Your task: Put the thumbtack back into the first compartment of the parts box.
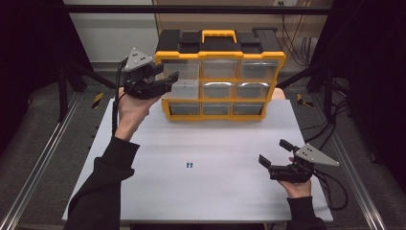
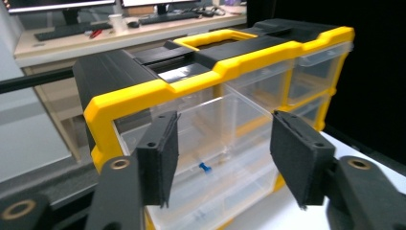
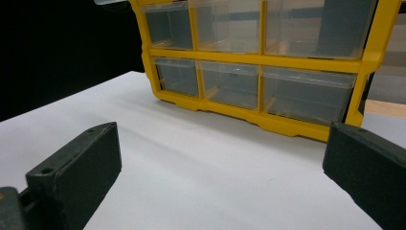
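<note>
We see our left gripper (image 1: 167, 76) at ten o'clock, jaws apart before the pulled-out clear plastic drawer (image 2: 215, 139) holding a small blue pin (image 2: 205, 167), yellow-framed black-topped drawer cabinet (image 1: 220, 55) at twelve, right gripper (image 1: 273, 153) at four, jaws wide apart, empty

Open table up front, cabinet blocking the back

The white table (image 1: 201, 191) is lying bare toward six o'clock, giving hands free passage. At twelve o'clock the yellow drawer cabinet (image 1: 220, 57) is walling off the rear, its pulled-out clear drawer (image 2: 225, 139) jutting toward the left gripper (image 1: 165, 79), narrowing room there.
</note>
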A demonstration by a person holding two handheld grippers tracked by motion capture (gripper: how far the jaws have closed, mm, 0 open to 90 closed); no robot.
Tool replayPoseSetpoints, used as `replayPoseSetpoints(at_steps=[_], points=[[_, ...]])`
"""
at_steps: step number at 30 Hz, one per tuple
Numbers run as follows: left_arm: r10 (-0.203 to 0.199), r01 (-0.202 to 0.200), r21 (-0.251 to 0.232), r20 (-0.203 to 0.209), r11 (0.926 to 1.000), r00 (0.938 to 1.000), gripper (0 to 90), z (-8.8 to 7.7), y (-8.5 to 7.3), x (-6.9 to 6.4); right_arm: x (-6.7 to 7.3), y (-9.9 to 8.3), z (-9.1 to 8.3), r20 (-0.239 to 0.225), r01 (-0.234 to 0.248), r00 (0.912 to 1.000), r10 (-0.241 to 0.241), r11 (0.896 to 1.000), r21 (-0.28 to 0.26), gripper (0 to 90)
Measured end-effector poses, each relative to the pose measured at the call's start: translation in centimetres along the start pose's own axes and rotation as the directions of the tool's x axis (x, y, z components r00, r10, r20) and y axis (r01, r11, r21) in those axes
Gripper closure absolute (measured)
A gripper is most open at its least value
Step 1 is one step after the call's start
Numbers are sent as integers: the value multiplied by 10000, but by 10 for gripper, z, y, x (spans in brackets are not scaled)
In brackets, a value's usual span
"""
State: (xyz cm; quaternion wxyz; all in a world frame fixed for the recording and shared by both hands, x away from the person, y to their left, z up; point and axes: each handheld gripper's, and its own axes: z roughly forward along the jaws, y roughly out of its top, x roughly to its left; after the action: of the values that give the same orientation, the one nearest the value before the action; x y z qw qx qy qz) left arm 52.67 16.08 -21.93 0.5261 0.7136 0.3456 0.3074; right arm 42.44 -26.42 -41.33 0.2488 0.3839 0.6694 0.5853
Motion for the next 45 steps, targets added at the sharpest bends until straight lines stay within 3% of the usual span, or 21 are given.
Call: replayPoseSetpoints(at_steps=[4,9,19,24,25,26,32,40,45], points=[[79,-68,-442,245,9990,9997,334,-19,-10,-3,0,0,0,19,-1,10000,1,10000,-7,5],[62,-46,-663,244,9978,9997,246,-36,-22,-3,0,0,0,-23,60,10000,-60,10000,37,5],[88,-51,-720,510,9974,9987,117,-59,-53,-7,0,-1,0,-11,95,10000,-95,10000,28,5],[200,-156,-662,657,9977,9976,74,-62,-72,-10,0,0,0,-13,74,10000,-74,10000,51,5],[245,-211,-647,529,9977,9983,67,-62,-76,-10,0,0,0,14,50,10000,-50,10000,39,6],[64,-26,-530,716,9986,9974,61,-62,-81,-11,0,-1,0,-6,87,10000,-87,10000,27,5],[-163,196,-414,796,9990,9967,45,-58,-109,-18,1,-1,1,-6,58,10000,-58,10000,59,5],[-236,234,37,747,9997,9969,37,-46,-143,-28,1,-1,1,-10,66,10000,-66,10000,61,5],[-282,256,284,971,9993,9949,33,-39,-156,-33,1,-1,1,-3,68,10000,-68,10000,54,5]])
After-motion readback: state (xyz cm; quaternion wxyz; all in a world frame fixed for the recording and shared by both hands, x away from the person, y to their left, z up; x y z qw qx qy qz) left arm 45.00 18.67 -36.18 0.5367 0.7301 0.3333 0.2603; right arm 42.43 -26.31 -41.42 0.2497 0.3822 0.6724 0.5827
